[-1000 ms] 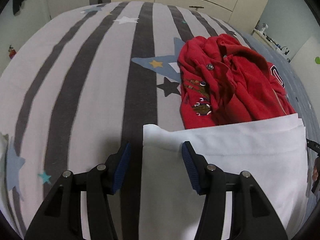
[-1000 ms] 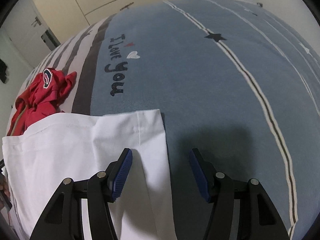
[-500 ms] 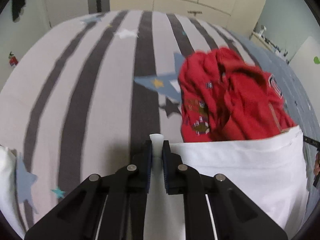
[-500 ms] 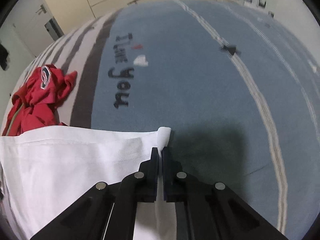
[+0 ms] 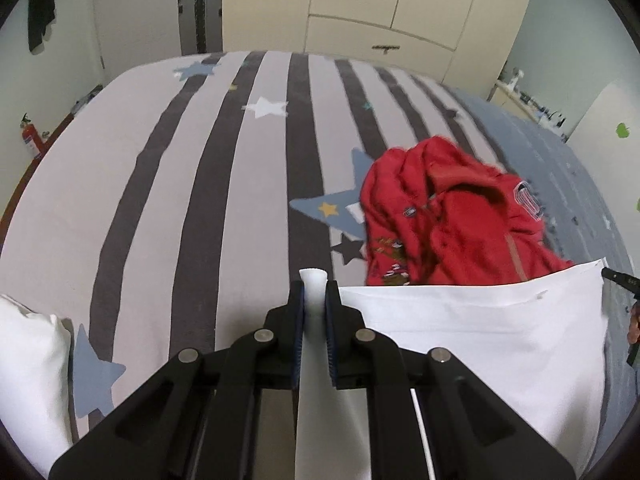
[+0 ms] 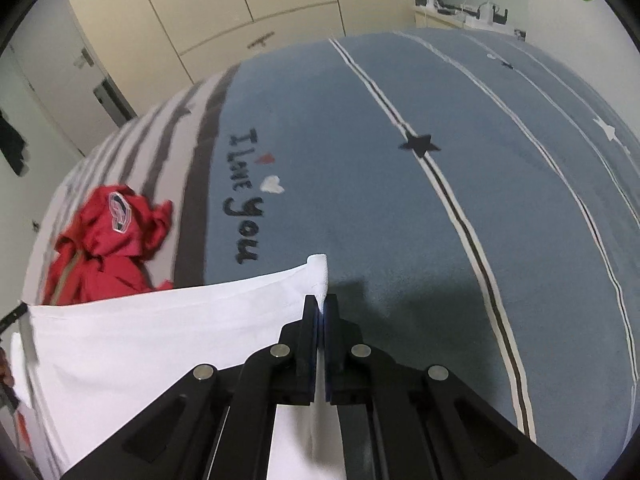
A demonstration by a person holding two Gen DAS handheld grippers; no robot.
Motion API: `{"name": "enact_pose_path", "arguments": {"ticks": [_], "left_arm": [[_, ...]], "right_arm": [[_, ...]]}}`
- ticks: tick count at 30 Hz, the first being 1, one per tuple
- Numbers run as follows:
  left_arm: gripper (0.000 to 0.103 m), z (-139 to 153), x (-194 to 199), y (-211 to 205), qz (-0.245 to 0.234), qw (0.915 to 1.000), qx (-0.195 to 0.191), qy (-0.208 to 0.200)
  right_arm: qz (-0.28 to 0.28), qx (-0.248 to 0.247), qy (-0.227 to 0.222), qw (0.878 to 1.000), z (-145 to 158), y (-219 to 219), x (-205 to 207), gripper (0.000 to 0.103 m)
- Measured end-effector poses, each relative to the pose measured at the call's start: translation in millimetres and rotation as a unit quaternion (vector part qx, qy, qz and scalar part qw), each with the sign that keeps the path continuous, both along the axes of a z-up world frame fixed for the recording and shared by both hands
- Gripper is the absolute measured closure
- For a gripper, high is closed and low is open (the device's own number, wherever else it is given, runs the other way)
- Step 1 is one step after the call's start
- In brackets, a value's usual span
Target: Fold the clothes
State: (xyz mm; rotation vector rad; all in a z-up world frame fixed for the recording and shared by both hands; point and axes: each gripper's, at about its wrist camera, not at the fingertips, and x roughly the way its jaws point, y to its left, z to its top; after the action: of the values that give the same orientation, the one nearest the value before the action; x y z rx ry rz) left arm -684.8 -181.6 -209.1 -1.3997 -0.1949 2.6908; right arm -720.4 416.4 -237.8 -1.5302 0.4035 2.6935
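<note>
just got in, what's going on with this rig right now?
A person is folding clothes on a bed with a hand-held gripper in each hand. The left hand-held gripper is shut on one corner of a white garment, the right hand-held gripper on the opposite corner, so its top edge is stretched between them and raised off the bedspread. Both sets of jaws have just closed onto the fabric. A crumpled red garment lies behind it, untouched.

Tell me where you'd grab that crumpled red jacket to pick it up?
Probably the raised fold at the top of the red jacket, coming straight down from above. It lies in a bunched heap on the striped bedspread, so that ridge stands up for pinching, while its near edge is hidden behind the white garment.
</note>
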Motion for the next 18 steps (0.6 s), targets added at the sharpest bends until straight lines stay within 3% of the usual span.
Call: {"name": "enact_pose_path", "arguments": {"ticks": [4, 8, 11, 15, 18], "left_arm": [[0.095, 32.2, 32.5, 0.1, -0.014, 0.9994, 0.017, 0.027], [0.095, 63.6, 101.4, -4.8, -0.023, 0.9979, 0.033, 0.05], [0.095, 70.1, 162.7, -8.6, -0.02, 0.9981, 0.037, 0.045], [0.095, 47.5, 242.5, -20.2, 0.004, 0.9993, 0.036, 0.006], [0.095, 11.9, 294.0, -34.3, 0.039, 0.9977, 0.039, -0.04]], "right_arm": [[0.005, -0.026, 0.029, 0.999, 28.1, 5.6, 34.0, 0.101], [0.013, -0.039, 0.053, 0.998, 54.2, 9.2, 93.9, 0.101], [0.015, -0.049, 0.058, 0.997, 64.3, 9.7, 153.4, 0.101], [0.009, -0.057, 0.028, 0.998, 52.8, 4.1, 230.6, 0.101], [0.008, -0.056, -0.018, 0.998, 24.3, -3.0, 279.9, 0.101]]}}
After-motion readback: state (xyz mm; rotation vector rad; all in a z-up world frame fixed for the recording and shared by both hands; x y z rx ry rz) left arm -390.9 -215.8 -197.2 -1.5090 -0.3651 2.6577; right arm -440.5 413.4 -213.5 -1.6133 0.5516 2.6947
